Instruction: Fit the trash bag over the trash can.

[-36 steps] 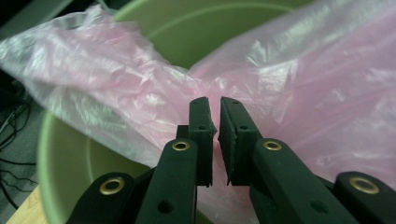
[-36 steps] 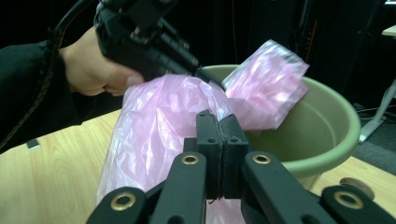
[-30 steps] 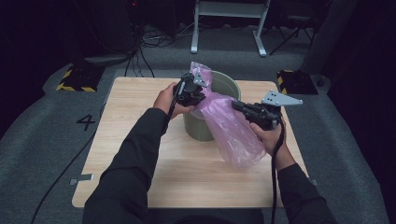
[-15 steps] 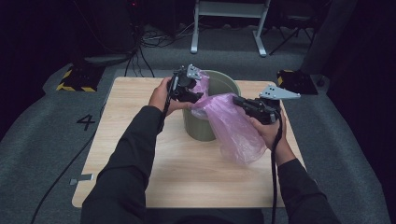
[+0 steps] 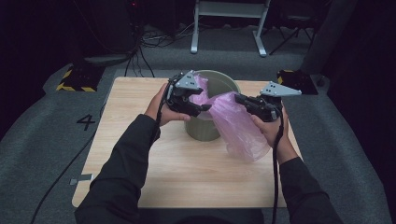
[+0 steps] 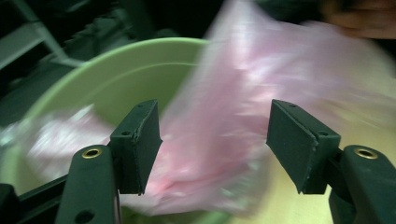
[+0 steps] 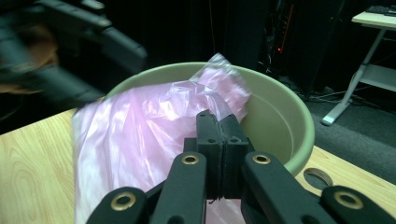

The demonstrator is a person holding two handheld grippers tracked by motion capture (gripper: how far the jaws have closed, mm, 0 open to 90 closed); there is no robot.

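Left hand-held gripper (image 5: 201, 108) is hovering at the near-left rim of the green bucket (image 5: 212, 133), its jaws having just been opening; they are standing apart with the pink plastic bag (image 5: 240, 128) beyond them, pads pressing on nothing. That view is blurring bag and rim. At the right, the right hand-held gripper (image 5: 239, 98) is reaching level toward the bucket, jaws pinching the bag's film. The bag is draping from the bucket's mouth down onto the tabletop (image 5: 187, 172), hiding the bucket's right wall.
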